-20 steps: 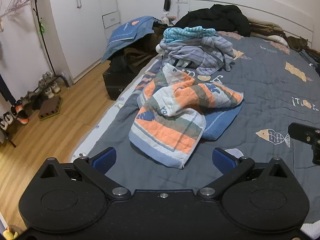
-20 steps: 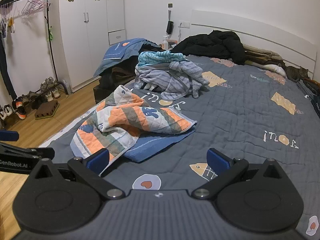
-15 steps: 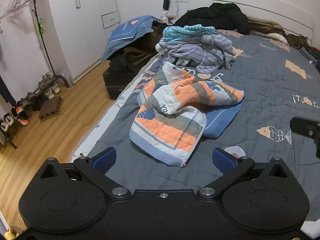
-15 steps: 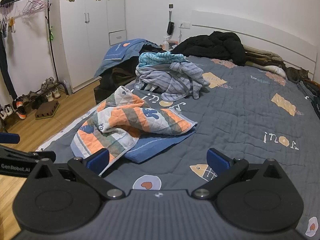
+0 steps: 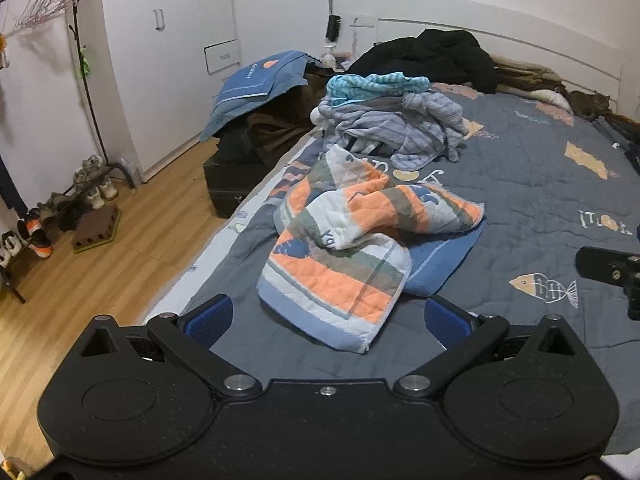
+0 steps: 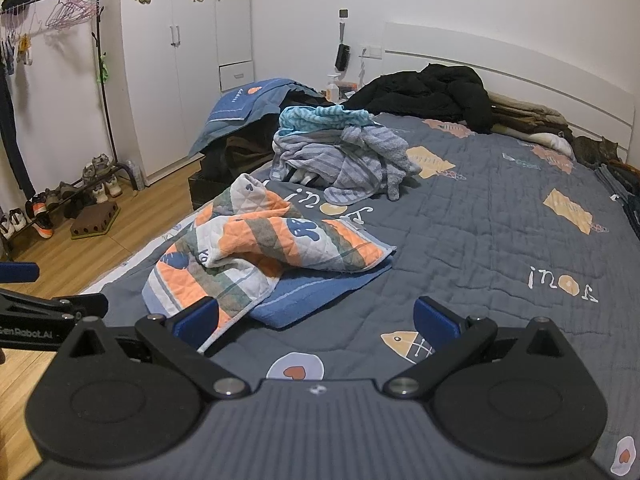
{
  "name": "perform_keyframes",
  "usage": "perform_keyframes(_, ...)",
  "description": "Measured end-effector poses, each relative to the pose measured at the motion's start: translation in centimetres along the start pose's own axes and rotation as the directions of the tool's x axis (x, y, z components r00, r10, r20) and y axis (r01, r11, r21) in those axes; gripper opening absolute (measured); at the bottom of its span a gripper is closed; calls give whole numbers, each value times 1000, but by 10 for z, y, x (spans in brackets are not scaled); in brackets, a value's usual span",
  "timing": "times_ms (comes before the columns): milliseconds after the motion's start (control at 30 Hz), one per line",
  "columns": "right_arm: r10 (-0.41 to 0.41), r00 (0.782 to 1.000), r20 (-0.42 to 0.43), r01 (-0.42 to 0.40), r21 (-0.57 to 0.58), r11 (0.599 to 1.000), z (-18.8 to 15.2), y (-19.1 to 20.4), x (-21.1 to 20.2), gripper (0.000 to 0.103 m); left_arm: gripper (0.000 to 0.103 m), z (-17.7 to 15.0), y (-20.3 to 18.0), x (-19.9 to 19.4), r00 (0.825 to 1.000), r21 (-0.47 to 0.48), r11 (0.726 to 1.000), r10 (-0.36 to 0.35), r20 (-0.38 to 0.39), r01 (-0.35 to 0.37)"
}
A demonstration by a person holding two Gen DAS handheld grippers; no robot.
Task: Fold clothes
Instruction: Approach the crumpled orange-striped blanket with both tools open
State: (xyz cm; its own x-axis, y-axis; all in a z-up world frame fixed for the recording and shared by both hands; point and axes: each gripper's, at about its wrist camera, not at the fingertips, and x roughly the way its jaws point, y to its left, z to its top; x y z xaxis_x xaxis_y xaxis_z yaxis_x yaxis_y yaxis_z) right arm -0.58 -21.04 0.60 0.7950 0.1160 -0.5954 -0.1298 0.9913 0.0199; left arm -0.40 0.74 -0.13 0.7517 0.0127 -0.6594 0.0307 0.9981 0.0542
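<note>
A crumpled quilted garment with orange, grey and white stripes [image 5: 352, 248] [image 6: 256, 256] lies on the grey bedspread [image 5: 532, 204] [image 6: 480, 236], over a blue cloth [image 5: 444, 252] [image 6: 316, 292]. Behind it is a heap of grey-lilac and teal clothes [image 5: 396, 120] [image 6: 340, 152]. My left gripper [image 5: 326, 316] hovers open just short of the striped garment's near corner, nothing between its blue pads. My right gripper [image 6: 316, 318] stands open to the right of the garment, its left pad close to the garment's edge. Each gripper's tip shows at the edge of the other's view.
A black coat [image 5: 432, 56] and folded brown items [image 6: 528, 116] lie by the headboard. A cat [image 5: 590, 102] rests at the far right. Left of the bed are a dark box [image 5: 236, 180], a blue quilt [image 5: 256, 84], a shoe rack [image 5: 60, 208], a clothes rail [image 6: 60, 12] and wardrobe [image 6: 192, 60].
Both views have tilted up slightly, showing more of the wall and wardrobe. The left gripper has eased a little nearer the striped garment. Both grippers stay open.
</note>
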Motion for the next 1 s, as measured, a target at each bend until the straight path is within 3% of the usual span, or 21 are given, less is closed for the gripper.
perform_keyframes(533,21,1000,-1,-21,20,1000,0,2,3,103,103,0,2,2,999,-27,999,-41,-4,41)
perform_keyframes(1000,45,999,-10,-45,20,999,-1,3,8,103,103,-2,1,5,999,-24,999,-28,-15,28)
